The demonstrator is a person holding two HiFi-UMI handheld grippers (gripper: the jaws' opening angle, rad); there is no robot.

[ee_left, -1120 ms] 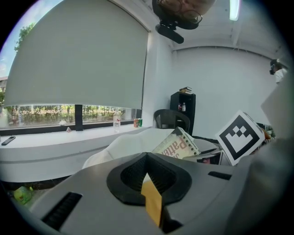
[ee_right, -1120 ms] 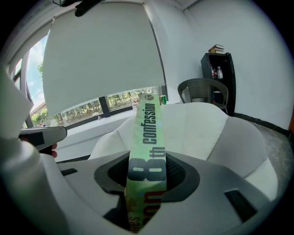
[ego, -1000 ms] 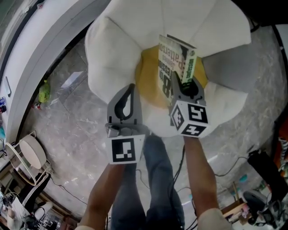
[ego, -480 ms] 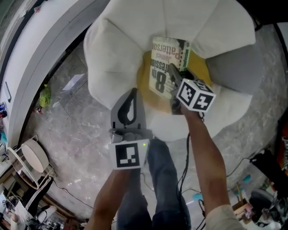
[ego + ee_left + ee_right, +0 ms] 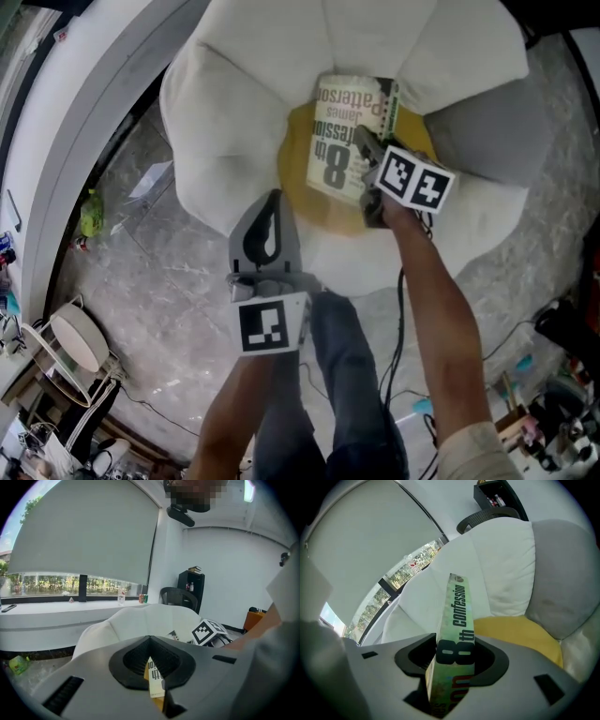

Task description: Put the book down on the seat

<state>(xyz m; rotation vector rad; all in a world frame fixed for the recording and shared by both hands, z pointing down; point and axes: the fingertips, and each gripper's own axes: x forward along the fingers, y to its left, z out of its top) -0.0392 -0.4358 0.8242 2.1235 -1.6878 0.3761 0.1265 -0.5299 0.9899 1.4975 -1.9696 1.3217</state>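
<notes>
The book (image 5: pixel 339 136), pale with a big black "8th" on its cover, lies flat-ish over the yellow seat cushion (image 5: pixel 298 187) of a white petal-shaped chair (image 5: pixel 234 122). My right gripper (image 5: pixel 367 157) is at the book's near right edge and shut on it; its jaws have just been opening a little, with the book still between them. In the right gripper view the green spine (image 5: pixel 457 634) fills the gap between the jaws. My left gripper (image 5: pixel 272 199) hovers at the chair's front edge, shut and holding nothing. Past its jaws the book (image 5: pixel 153 679) shows.
A grey cushion (image 5: pixel 492 131) forms the chair's right side. On the marble floor lie a sheet of paper (image 5: pixel 150 178), a green packet (image 5: pixel 92 211) and cables (image 5: pixel 403 309). A curved white ledge (image 5: pixel 56 122) runs along the left, with a small round stool (image 5: pixel 66 328) below it.
The right gripper has gone down and away from me with the book, which has tipped from standing upright to lying over the yellow seat. The left gripper has sunk a little.
</notes>
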